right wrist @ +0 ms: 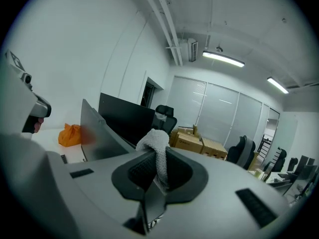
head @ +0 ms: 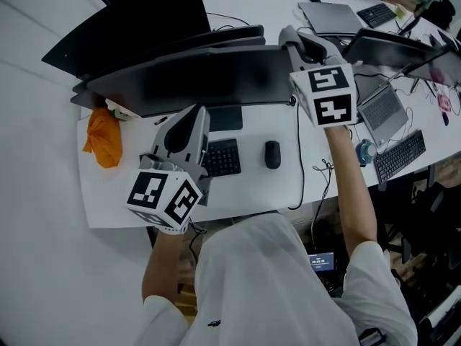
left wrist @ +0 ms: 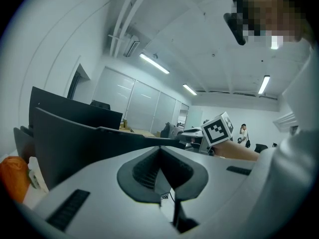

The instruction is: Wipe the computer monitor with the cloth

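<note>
Pinching white terry cloth (right wrist: 152, 139) between right gripper (right wrist: 157, 158) jaws, up at right end of computer monitor (head: 209, 78) top edge. Holding left gripper (left wrist: 160, 156) above black keyboard (head: 222, 157) on white tabletop (head: 245, 193), jaws pressed together, empty.

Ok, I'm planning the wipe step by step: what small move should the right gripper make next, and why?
Probably ease the right gripper left until the cloth meets the monitor screen. Its jaws are already shut on the cloth, which sits by the monitor's right end with no contact visible.
</note>
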Tool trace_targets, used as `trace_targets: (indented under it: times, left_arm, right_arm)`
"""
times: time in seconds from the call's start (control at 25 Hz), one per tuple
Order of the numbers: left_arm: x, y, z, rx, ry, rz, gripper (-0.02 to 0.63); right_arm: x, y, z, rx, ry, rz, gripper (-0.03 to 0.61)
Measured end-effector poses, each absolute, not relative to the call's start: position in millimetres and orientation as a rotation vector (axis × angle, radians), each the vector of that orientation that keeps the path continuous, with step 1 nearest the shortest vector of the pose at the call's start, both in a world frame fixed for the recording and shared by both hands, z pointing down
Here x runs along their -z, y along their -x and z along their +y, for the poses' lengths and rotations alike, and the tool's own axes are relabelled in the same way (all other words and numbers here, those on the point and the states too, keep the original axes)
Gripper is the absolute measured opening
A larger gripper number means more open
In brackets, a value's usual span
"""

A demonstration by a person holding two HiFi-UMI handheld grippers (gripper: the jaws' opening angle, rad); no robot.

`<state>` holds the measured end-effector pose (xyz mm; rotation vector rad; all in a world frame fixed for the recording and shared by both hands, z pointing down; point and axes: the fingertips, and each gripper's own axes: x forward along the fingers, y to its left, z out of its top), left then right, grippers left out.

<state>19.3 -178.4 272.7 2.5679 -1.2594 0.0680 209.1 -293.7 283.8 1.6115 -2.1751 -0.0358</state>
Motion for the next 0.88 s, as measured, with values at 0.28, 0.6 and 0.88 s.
trace_targets:
  times: [0.28, 0.6, 0.88]
  left_arm:
    - [-267.6, -2.9, -176.1, -0.049, -2.58, -1.244, 0.018]
    - [-266.2, 25.9, -176.5, -0.03, -2.577, -1.25, 0.018]
    - [-266.4, 54.8, -179.0, -0.016, -2.569, -1.256, 0.018]
  right_arm:
    - [-282.0, -178.3, -296.3, -0.005, -1.597, -2.207, 0.038]
    - [-282.7, -139.0, -301.5, -0.055, -1.574, -2.237, 0.037]
    - [-282.0, -101.5, -308.7, -0.063, -1.556, -2.259, 0.037]
